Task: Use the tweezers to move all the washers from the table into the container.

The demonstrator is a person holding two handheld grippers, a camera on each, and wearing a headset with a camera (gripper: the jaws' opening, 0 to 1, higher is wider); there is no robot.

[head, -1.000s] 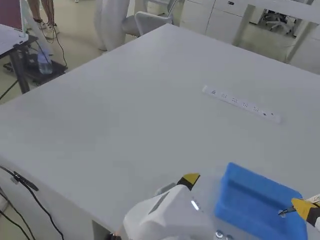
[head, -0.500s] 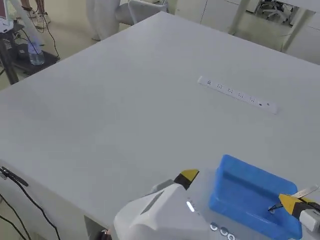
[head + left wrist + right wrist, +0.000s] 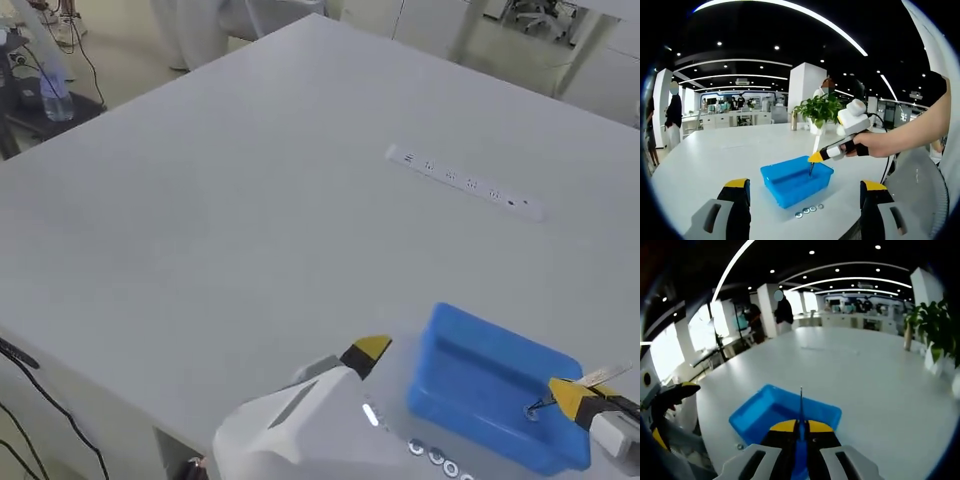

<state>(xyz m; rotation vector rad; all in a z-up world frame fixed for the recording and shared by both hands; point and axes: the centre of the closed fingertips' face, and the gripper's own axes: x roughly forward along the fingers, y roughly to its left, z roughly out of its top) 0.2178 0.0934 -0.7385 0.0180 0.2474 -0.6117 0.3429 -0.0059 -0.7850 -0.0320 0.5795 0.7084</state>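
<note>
Right tongs (image 3: 801,429) clamped on tweezers (image 3: 801,402), whose tip points down inside blue container (image 3: 790,192). Left tongs (image 3: 805,184) wide open, empty, facing container. Washers (image 3: 809,210) in short row on counter (image 3: 250,220), just beside container wall that faces left tongs, apart from tweezers' tip.

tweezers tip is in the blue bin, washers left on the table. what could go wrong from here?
1. The tweezers, clamped in the right gripper, point down inside the container; a sideways exit might catch its wall and shove it.
2. The washers lie in a tight row close to the container's wall, so a pick may flick a neighbour away.
3. The left gripper is open and off the container, so nothing steadies it.
</note>
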